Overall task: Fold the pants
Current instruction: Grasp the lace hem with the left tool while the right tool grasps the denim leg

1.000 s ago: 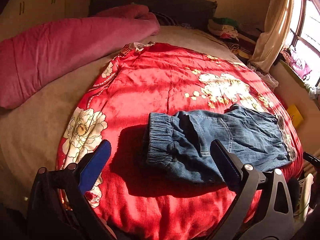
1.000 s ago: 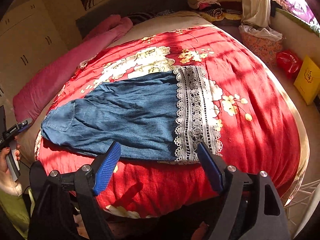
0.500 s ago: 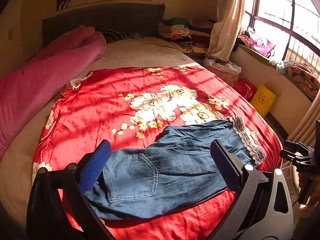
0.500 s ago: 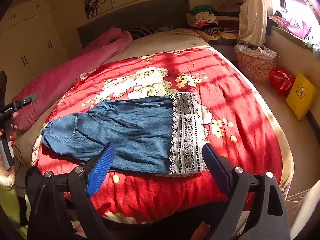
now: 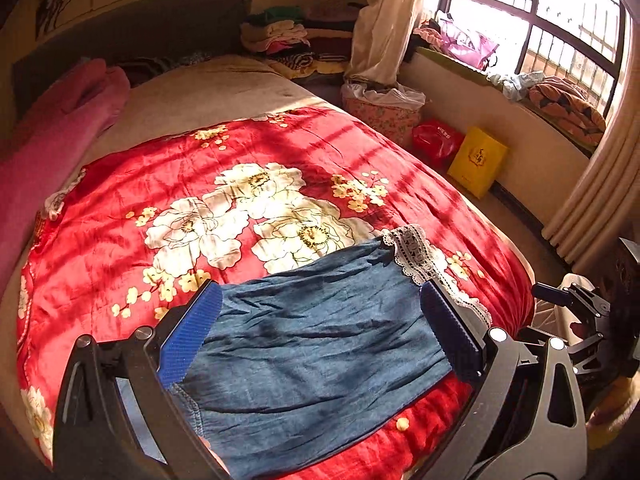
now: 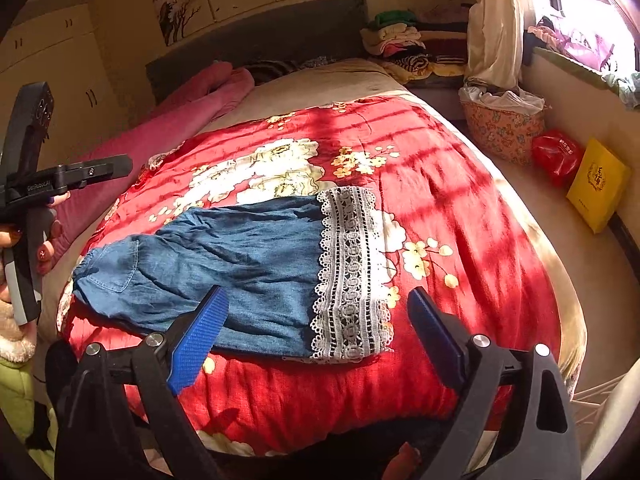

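Blue denim pants [image 5: 312,344] with a white lace hem [image 5: 424,260] lie flat near the front edge of a red floral quilt [image 5: 240,152]. In the right wrist view the pants [image 6: 240,264] stretch left to right, lace hem [image 6: 348,276] at the right, waist and pocket at the left. My left gripper [image 5: 320,332] is open and empty, hovering over the pants' middle. My right gripper [image 6: 316,328] is open and empty, just above the lace hem at the quilt's front edge. The left gripper also shows in the right wrist view [image 6: 36,188], held at the far left.
A pink duvet [image 5: 52,140] lies along the bed's left side. Folded clothes [image 5: 288,40] are stacked past the bed's far corner. A floral basket [image 6: 504,128], a red bag [image 6: 556,152] and a yellow box [image 6: 596,184] stand on the floor at the right.
My left gripper has swung right from the waist end to over the pants' middle. My right gripper has drawn back slightly and tilted up. Both stay open; the pants have not moved.
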A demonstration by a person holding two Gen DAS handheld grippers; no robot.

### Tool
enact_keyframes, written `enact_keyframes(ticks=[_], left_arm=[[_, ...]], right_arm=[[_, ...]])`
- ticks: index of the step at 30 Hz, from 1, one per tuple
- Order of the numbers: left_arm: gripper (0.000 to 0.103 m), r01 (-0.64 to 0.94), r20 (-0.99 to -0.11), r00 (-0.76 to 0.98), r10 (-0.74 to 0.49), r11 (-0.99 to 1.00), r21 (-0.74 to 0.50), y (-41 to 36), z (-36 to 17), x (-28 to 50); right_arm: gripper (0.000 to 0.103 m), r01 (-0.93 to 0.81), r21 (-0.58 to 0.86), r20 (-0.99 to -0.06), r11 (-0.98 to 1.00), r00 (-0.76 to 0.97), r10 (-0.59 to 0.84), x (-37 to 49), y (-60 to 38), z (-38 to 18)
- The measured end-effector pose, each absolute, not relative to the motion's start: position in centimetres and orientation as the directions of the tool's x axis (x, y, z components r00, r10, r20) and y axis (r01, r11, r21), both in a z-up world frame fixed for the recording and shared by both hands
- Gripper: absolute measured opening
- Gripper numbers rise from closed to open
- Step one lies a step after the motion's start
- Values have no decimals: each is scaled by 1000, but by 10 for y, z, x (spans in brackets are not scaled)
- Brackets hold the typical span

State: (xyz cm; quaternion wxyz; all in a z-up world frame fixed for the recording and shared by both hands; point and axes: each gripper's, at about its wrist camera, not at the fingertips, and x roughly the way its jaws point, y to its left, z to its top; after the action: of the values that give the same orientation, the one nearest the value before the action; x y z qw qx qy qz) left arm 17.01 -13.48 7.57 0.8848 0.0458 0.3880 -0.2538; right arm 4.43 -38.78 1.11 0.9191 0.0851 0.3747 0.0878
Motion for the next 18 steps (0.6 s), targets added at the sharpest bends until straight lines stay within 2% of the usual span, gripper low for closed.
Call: enact_keyframes(ticks=[12,18], left_arm=[[93,622,-779,456,-430,780,-66,-220,34,219],[93,674,-803,394,-448,735,-79,-250,10,242]], right_arm=[[91,-15,338,-718,941,642,268,56,-411,-30],[91,13,416,-730,909,601,326,60,-411,-50]])
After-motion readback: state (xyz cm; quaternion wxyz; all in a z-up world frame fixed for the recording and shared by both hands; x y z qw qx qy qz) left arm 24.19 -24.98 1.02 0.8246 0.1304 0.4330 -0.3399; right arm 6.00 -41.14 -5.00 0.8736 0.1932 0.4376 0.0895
